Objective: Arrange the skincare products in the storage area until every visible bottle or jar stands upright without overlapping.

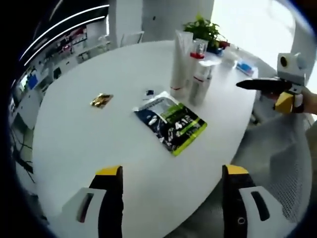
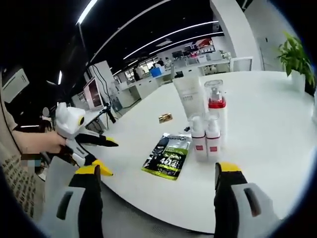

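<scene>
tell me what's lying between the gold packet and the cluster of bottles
In the left gripper view, between the gold packet and the cluster of bottles there is bare white table, plus one small dark item near the bottles.

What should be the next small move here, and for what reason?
Probably bring the right tongs toward the green sachet, which lies flat beside the upright bottles on the table. Both the right and the left tongs are open and hold nothing.

White round table [image 1: 74, 134] carries upright bottles [image 1: 190, 69], a sachet [image 1: 171, 121], perhaps a wrapper [image 1: 101, 100].
</scene>
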Action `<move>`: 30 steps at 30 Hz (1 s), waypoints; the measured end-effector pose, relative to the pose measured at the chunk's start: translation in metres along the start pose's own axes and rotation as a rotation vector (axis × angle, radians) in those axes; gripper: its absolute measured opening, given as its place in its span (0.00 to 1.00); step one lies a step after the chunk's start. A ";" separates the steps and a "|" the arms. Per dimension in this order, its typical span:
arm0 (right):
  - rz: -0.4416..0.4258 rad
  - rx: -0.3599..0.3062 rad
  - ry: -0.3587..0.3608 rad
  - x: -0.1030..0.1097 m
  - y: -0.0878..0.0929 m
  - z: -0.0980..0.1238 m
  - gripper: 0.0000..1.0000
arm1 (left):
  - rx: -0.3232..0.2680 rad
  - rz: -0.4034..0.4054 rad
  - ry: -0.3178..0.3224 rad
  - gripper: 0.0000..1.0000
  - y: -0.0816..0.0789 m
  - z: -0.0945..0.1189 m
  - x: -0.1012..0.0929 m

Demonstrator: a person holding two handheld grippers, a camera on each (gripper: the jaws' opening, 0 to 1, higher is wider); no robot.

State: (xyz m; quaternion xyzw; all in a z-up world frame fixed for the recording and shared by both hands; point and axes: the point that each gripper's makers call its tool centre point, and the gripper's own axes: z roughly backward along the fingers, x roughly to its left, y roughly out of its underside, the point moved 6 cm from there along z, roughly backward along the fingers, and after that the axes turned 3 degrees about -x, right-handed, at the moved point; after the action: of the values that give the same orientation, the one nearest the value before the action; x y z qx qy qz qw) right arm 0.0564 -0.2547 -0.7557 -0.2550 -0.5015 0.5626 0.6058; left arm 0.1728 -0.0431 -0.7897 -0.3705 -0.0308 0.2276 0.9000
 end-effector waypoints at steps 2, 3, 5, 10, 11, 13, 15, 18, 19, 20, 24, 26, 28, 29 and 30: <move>0.003 0.001 -0.001 0.000 0.000 0.000 0.95 | -0.005 0.017 0.002 0.83 0.003 0.004 -0.001; 0.005 0.002 -0.001 0.000 0.000 0.000 0.95 | -0.008 0.025 0.001 0.84 0.004 0.006 -0.001; 0.010 0.005 -0.002 0.000 0.000 0.000 0.95 | -0.010 0.036 -0.007 0.84 0.007 0.011 -0.001; 0.014 0.007 -0.002 0.000 0.001 0.000 0.95 | -0.023 0.071 -0.017 0.85 0.009 0.021 -0.001; 0.014 0.007 -0.002 0.000 0.001 0.000 0.95 | -0.029 0.076 -0.019 0.86 0.008 0.024 -0.001; 0.013 0.008 -0.003 0.000 0.001 0.000 0.95 | -0.046 0.081 -0.022 0.86 0.007 0.028 -0.001; 0.014 0.011 0.000 -0.001 0.001 0.001 0.95 | -0.061 0.096 -0.026 0.87 0.006 0.033 0.000; 0.013 0.009 0.001 -0.002 0.001 0.001 0.94 | -0.072 0.100 -0.036 0.87 0.007 0.037 0.000; 0.014 0.010 0.001 -0.002 0.001 0.001 0.94 | -0.073 0.100 -0.038 0.87 0.008 0.039 0.001; 0.015 0.010 0.000 -0.003 0.002 0.001 0.94 | -0.075 0.101 -0.039 0.88 0.009 0.040 0.001; 0.018 0.015 -0.004 -0.003 0.002 0.000 0.94 | -0.077 0.116 -0.046 0.88 0.015 0.045 0.002; 0.021 0.015 -0.005 -0.003 0.003 0.000 0.94 | -0.077 0.126 -0.051 0.88 0.019 0.046 0.004; 0.022 0.016 -0.005 -0.003 0.003 -0.001 0.94 | -0.073 0.134 -0.057 0.88 0.022 0.047 0.004; 0.022 0.015 -0.005 -0.003 0.003 -0.001 0.94 | -0.072 0.135 -0.059 0.88 0.023 0.048 0.005; 0.021 0.014 -0.005 -0.003 0.003 -0.001 0.94 | -0.071 0.136 -0.061 0.88 0.024 0.048 0.005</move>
State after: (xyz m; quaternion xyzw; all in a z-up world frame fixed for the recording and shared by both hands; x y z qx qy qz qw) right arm 0.0565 -0.2564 -0.7594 -0.2547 -0.4962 0.5731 0.6004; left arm 0.1574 0.0055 -0.7717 -0.3964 -0.0409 0.2982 0.8674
